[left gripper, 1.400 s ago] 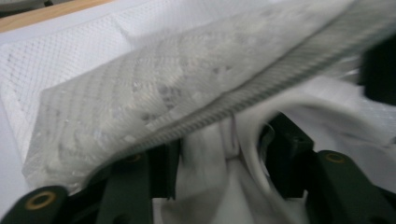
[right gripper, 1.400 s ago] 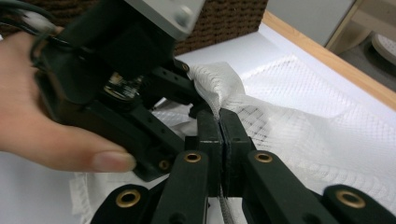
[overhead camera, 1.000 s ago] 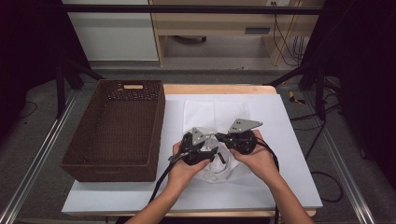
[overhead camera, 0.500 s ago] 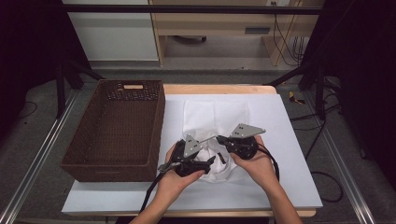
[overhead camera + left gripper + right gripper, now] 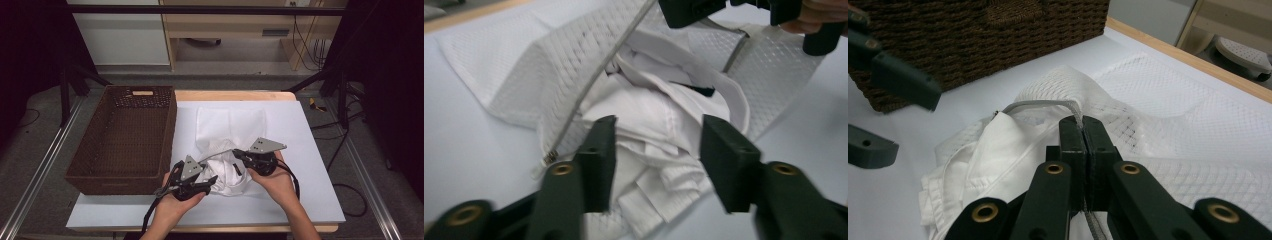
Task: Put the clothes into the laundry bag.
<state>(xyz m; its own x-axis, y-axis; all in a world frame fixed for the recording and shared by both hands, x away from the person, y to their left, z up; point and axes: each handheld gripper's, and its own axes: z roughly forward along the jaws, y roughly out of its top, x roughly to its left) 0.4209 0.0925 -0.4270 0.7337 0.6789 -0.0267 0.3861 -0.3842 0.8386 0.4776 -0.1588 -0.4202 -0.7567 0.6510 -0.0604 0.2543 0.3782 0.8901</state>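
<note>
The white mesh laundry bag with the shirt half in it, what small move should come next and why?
Probably close the left gripper on the bunched white shirt and push it deeper into the white mesh laundry bag. The right gripper pinches the bag's grey zipper edge, holding the mouth up; the left jaws, just closing, straddle the shirt without pressing.

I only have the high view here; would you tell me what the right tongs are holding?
Observer: The right tongs are shut on the grey zip at the mouth of the mesh bag.
Operator: Thank you. Are the left tongs gripping anything?
Observer: It seems not. The left tongs have just been closing, with the white shirt between them, but the pads stand apart and do not seem to press on it.
Operator: Is the shirt inside the bag?
Observer: Partly; in the left gripper view it lies bunched in the open mouth and spills out onto the table.
</note>
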